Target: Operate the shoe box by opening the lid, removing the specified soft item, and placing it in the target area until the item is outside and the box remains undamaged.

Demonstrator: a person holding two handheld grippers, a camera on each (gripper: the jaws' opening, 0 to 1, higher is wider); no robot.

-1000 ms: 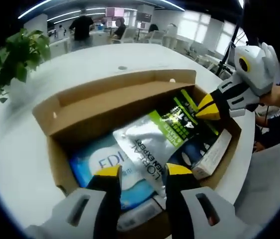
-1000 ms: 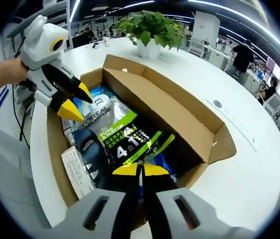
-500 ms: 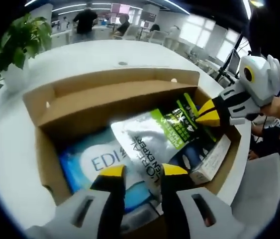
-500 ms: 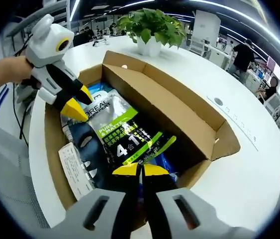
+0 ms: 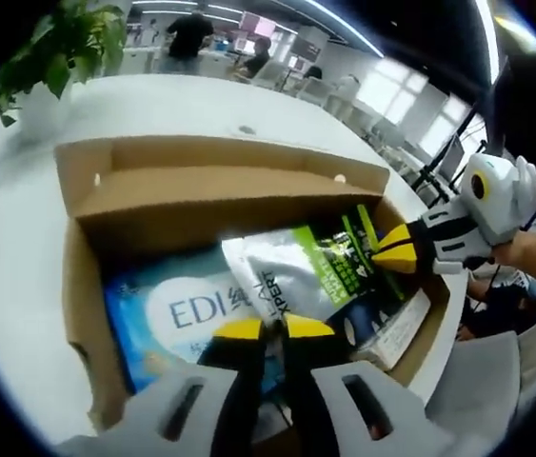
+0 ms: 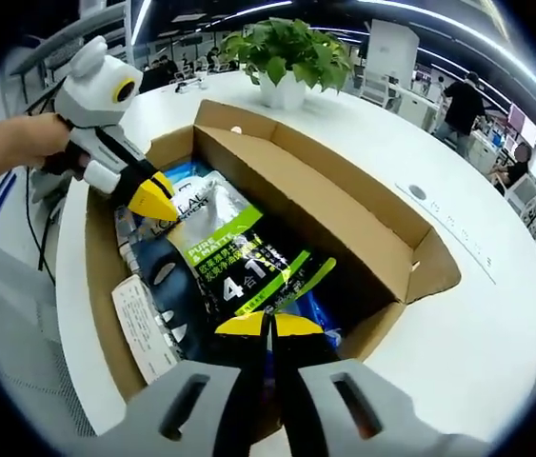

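Silver pouch (image 5: 296,276) in open shoe box (image 5: 87,286), pinched by both hand-held grippers (image 5: 274,328).

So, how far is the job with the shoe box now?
Opening looks done: the shoe box has its lid folded back. In hand: the left tool and the right tool both look shut on opposite ends of the silver and green pouch, which lies inside on the blue pack. Left to do: lift the pouch out and place it on the white table.
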